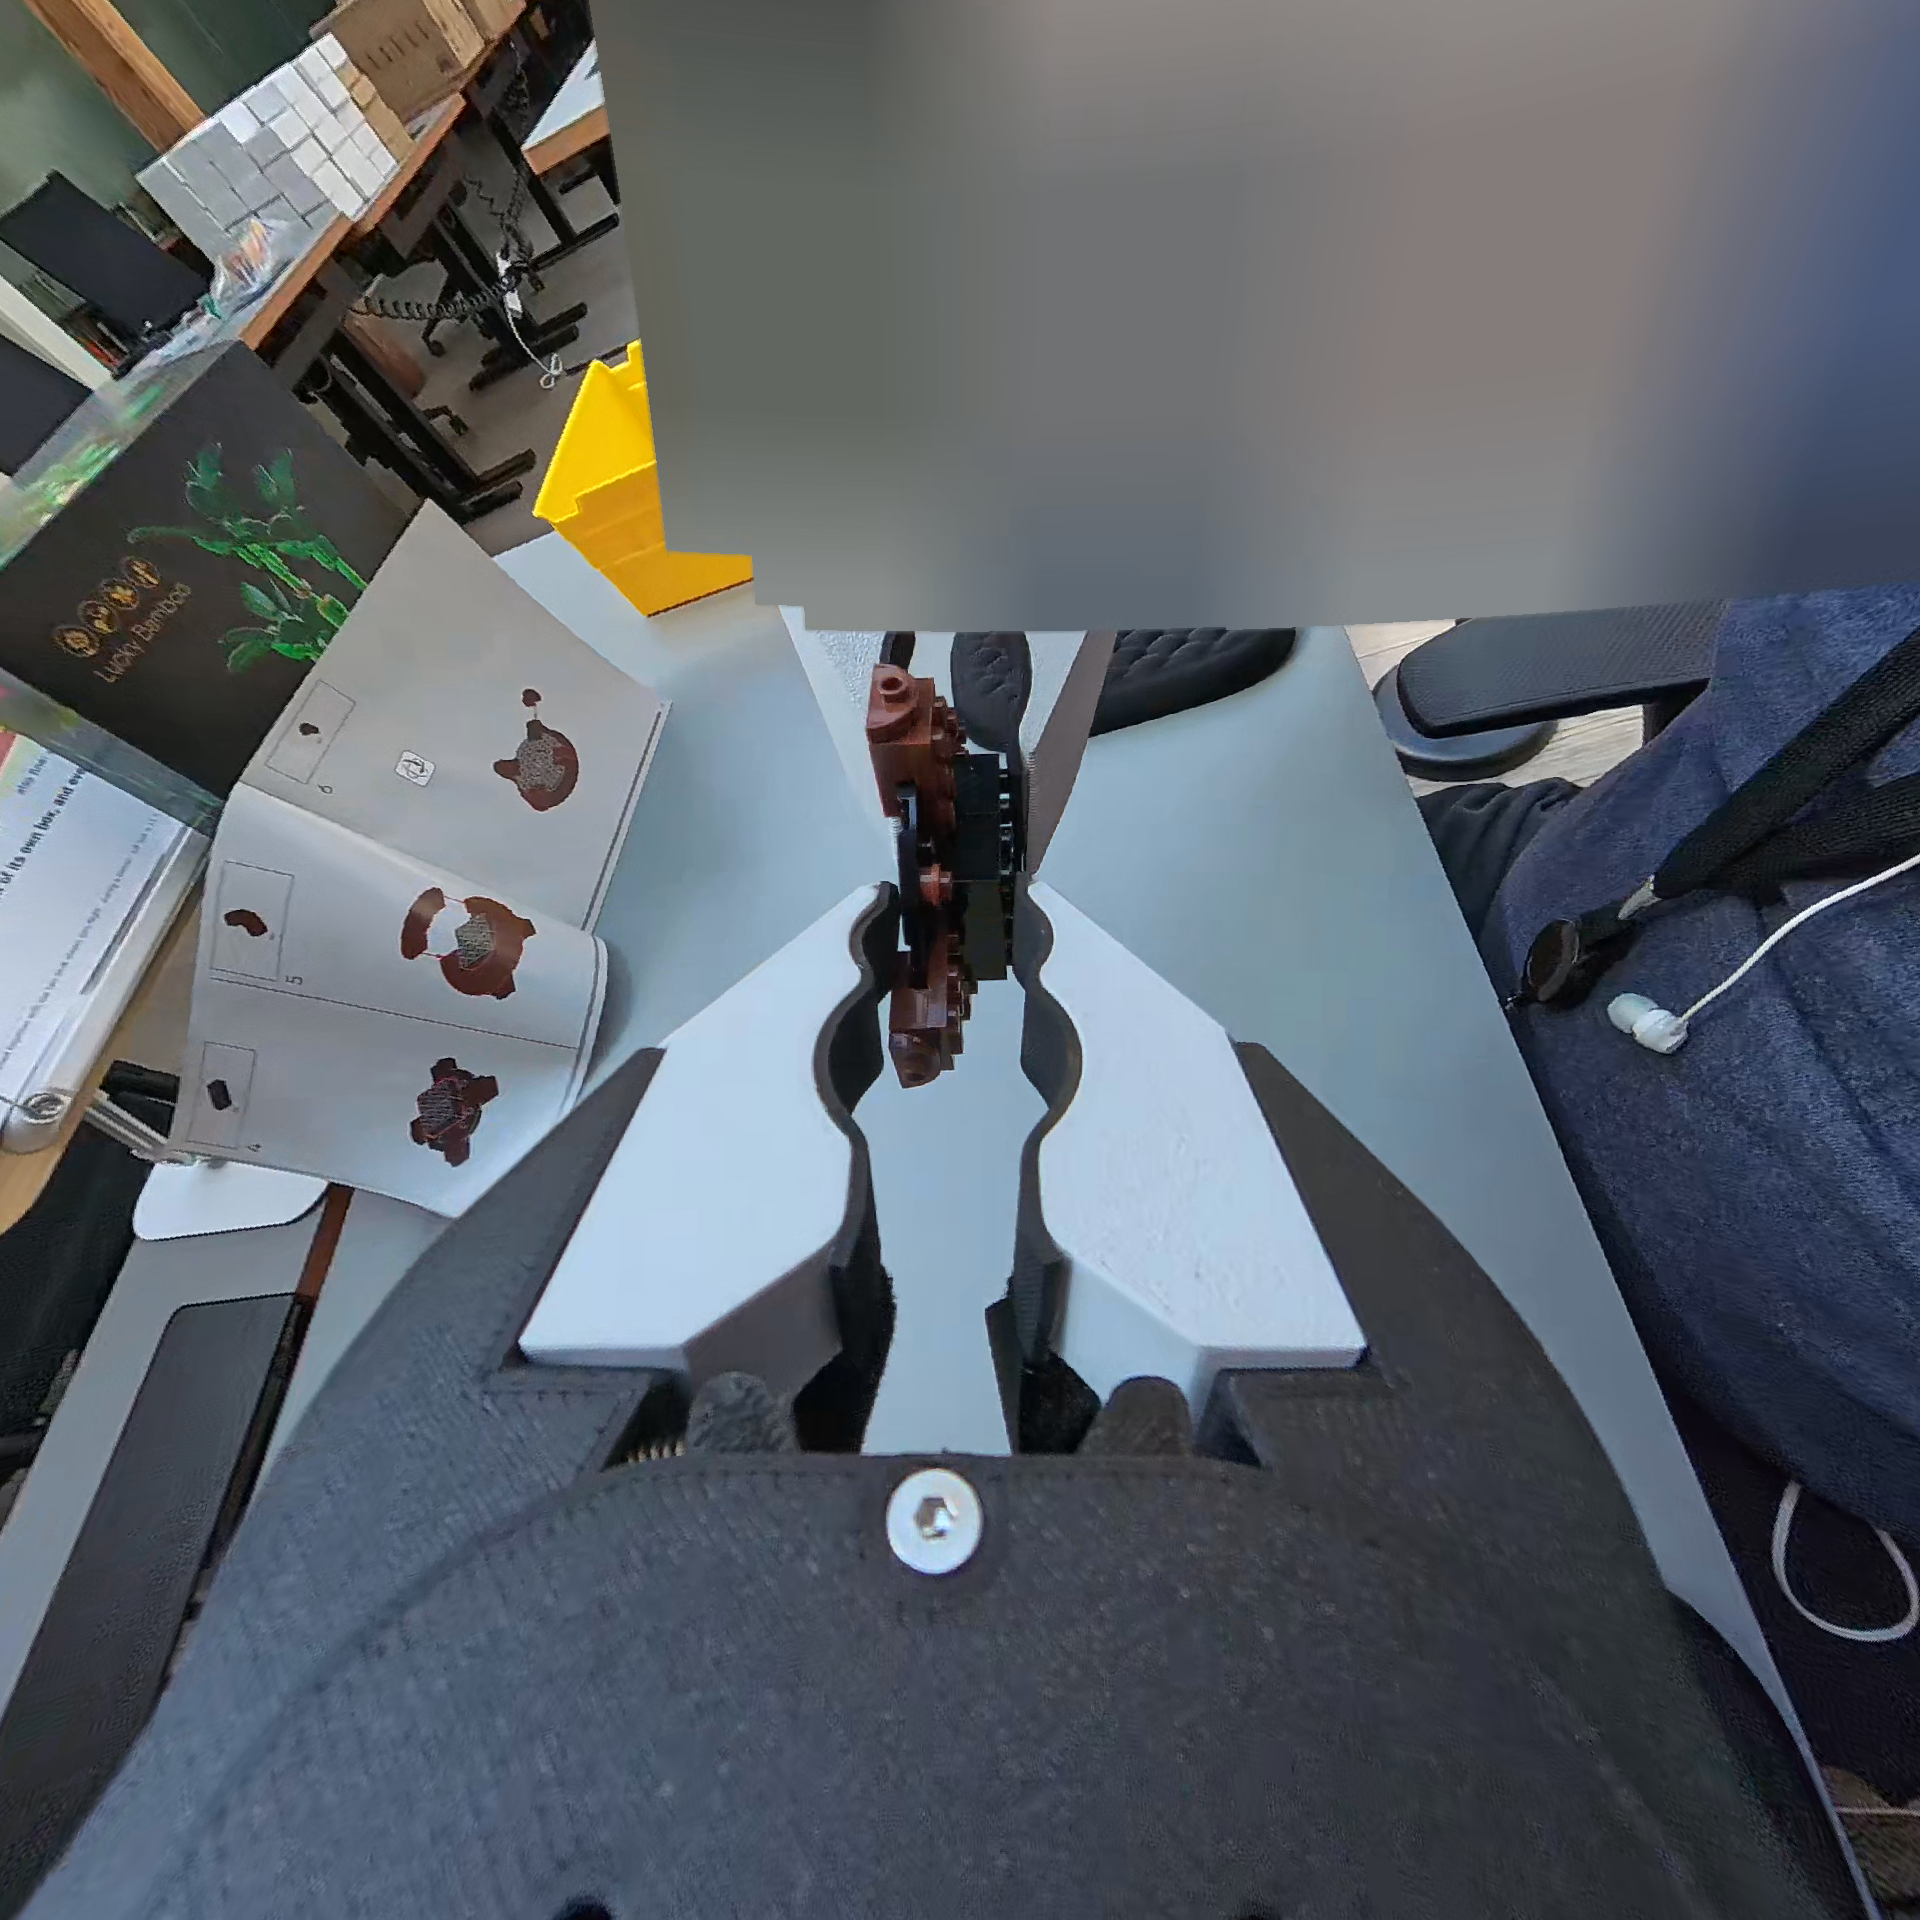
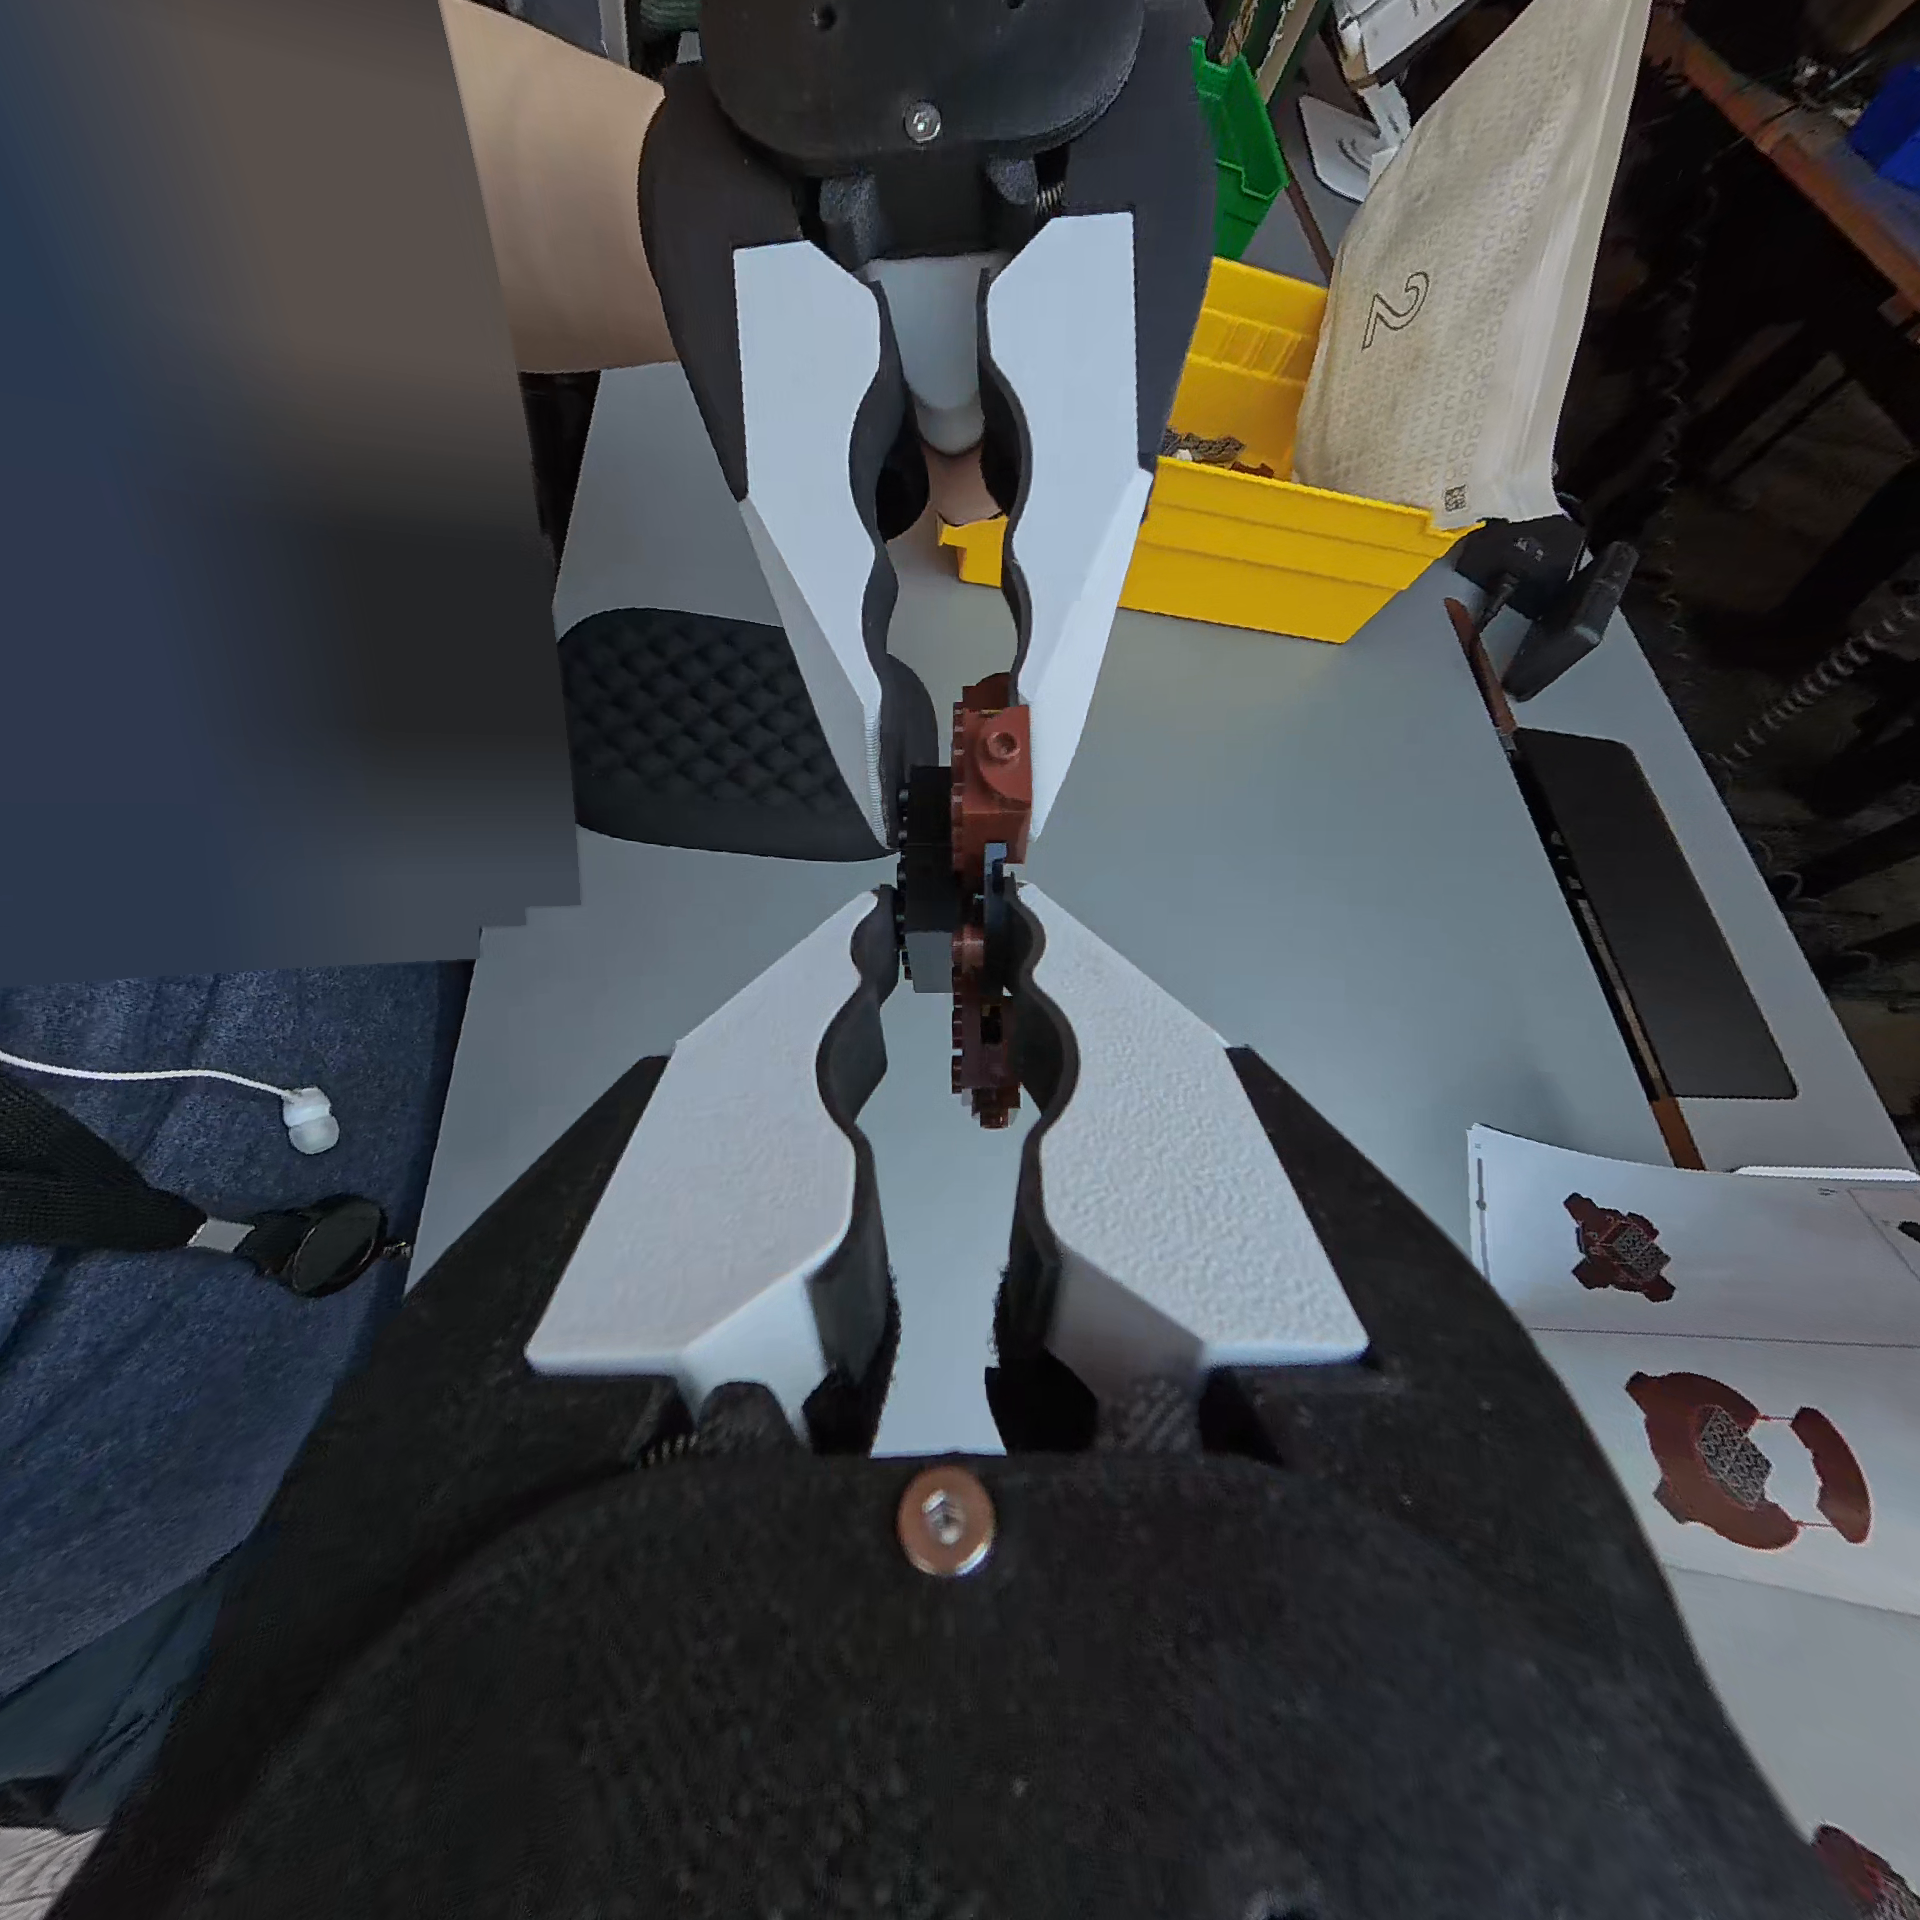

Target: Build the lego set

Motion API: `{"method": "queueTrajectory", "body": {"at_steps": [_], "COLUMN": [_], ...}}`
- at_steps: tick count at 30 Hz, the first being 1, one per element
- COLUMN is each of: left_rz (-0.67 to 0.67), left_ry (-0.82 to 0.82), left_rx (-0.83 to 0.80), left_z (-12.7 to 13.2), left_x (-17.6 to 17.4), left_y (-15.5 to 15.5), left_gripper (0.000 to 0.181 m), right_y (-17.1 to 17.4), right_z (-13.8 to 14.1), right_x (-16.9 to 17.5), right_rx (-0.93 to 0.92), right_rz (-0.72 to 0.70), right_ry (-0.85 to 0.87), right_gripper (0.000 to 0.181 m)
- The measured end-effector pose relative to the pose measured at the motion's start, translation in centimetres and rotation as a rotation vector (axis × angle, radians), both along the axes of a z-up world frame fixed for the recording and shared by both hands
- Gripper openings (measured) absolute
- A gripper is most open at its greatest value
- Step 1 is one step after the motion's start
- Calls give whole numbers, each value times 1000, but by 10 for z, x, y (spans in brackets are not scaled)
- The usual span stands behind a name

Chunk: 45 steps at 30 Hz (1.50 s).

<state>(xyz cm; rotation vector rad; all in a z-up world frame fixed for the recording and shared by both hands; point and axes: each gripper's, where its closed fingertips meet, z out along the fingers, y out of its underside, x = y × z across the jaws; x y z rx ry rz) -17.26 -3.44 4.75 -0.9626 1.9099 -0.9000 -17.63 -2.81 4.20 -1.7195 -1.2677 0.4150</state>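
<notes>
both grippers face each other above the grey table (image 2: pixel 1299 883). left gripper (image 1: pixel 951 935) & right gripper (image 2: pixel 961 935) each clamp the brown/black lego assembly (image 2: pixel 971 883) edge-on, prob bracing it to press pieces together.

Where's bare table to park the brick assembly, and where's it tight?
Two free patches of grey table: right of the grippers, between the yellow bin and the open instruction booklet; and directly below the brown-black brick assembly, held by both grippers. Crowded: the side with booklet and black box.
</notes>
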Motion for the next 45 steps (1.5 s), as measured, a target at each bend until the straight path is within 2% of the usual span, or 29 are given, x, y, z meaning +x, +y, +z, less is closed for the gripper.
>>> {"method": "queueTrajectory", "body": {"at_steps": [4, 9, 13, 16, 22, 26, 34, 42, 45], "left_rz": [-20, -13, -30, -21, 8, 16, 52, 93, 98], "left_ry": [16, 9, -17, -14, -6, -17, -92, -48, -55], "left_rx": [-80, -68, -67, 39, 206, 263, 515, 724, 772], "left_z": [0, -4, 1, -2, -13, -11, -4, -12, -12], "left_x": [0, 1, -1, -3, -1, -1, -3, -4, -4], "left_y": [0, 0, -2, -1, 2, 1, -4, 2, 0], "left_gripper": [15, 16, 21, 18, 16, 16, 16, 16, 16], "right_y": [1, 2, 2, 2, 1, -1, -6, 1, -2], "right_z": [0, -3, 1, -1, -2, 1, 9, -3, -3], "right_x": [0, 0, -2, -4, -7, -7, -9, -6, -6], "right_rx": [-29, -22, 112, 268, 249, 283, 538, 701, 702], "right_rz": [-3, 11, 46, 55, 50, 46, 63, -4, -10], "right_ry": [15, 10, -15, -104, -84, -90, -154, -415, -429], "right_gripper": [18, 18, 18, 17, 17, 17, 17, 17, 17]}}
